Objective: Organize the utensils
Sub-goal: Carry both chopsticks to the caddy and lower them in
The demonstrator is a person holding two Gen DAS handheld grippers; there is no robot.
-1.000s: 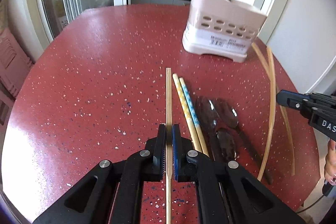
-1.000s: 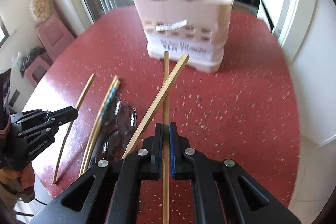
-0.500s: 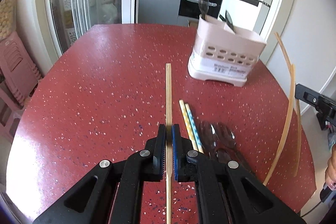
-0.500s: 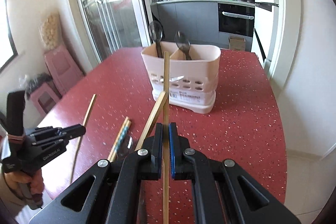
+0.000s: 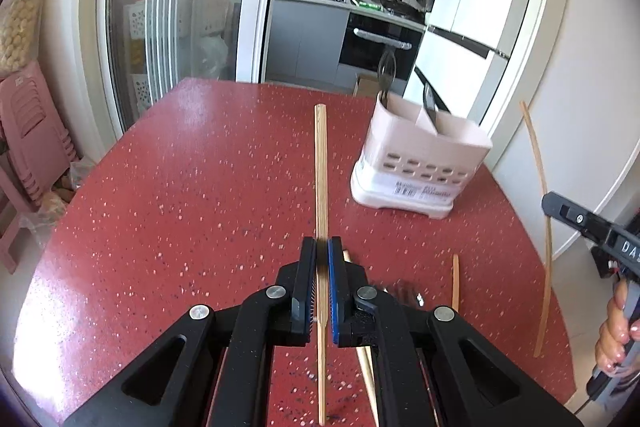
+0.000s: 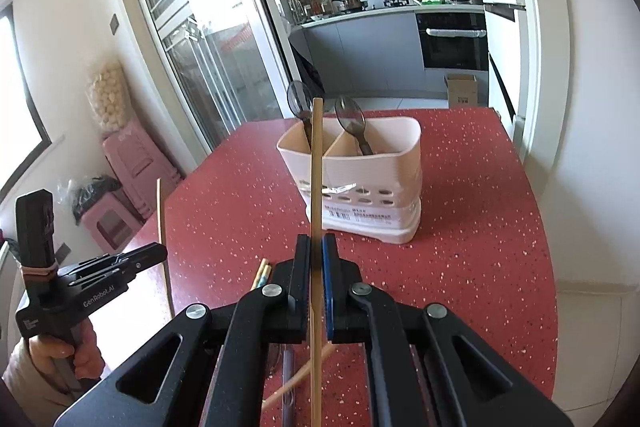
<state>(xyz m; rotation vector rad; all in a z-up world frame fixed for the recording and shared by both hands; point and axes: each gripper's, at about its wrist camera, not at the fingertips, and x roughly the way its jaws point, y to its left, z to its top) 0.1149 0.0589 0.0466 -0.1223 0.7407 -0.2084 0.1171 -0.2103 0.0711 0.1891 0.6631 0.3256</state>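
Observation:
My left gripper is shut on a plain bamboo chopstick, held above the red table. My right gripper is shut on a second bamboo chopstick, also in the air. A pink utensil holder stands ahead with two dark spoons upright in it. In the left wrist view the holder is to the right of my chopstick. On the table lie a patterned chopstick pair, one more bamboo chopstick and dark spoons, partly hidden by my fingers.
Each view shows the other gripper at its edge: the right one and the left one, each held by a hand. Pink stools stand left of the table. Behind are a glass sliding door and a kitchen with an oven.
Both grippers have risen with their chopsticks and tilted upward. The table and the loose utensils sit lower in both views, and more of the kitchen shows.

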